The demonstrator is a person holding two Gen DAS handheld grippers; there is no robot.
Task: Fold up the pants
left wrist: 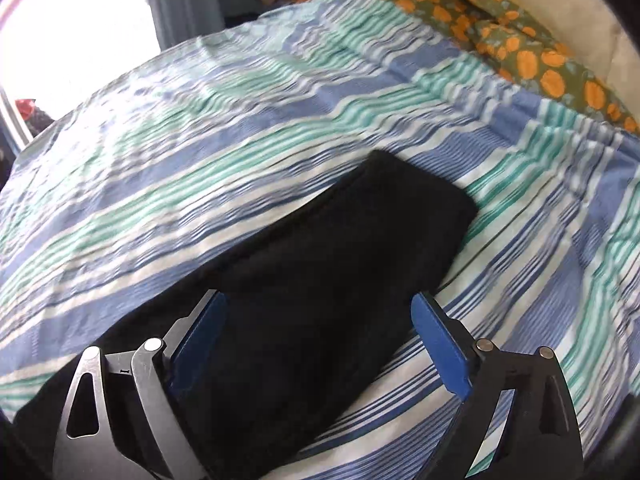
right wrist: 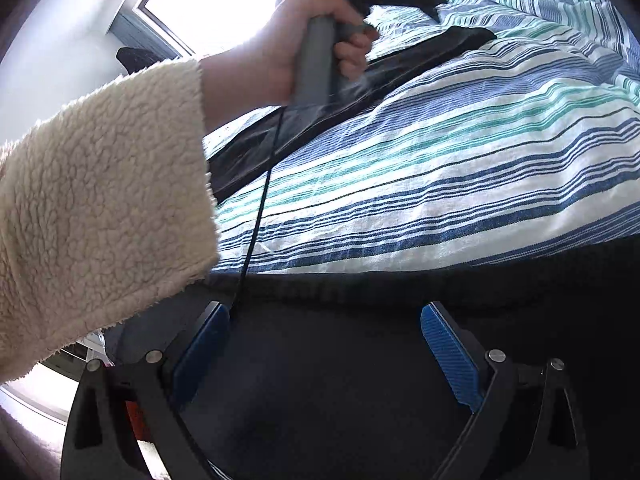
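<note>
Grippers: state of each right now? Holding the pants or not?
Left gripper: open, jaws wide over the pants, holding nothing.
Right gripper: open, jaws wide over the pants, no grip.

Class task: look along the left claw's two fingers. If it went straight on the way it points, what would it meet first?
Most likely the black pants, which fill the gap between the open left claw fingers; depth is unclear.

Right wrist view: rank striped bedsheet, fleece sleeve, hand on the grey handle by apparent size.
1. Striped bedsheet, widest area in frame.
2. Fleece sleeve, large, but it sits close to the lens, so this is apparent size only.
3. Hand on the grey handle, clearly smallest.
</note>
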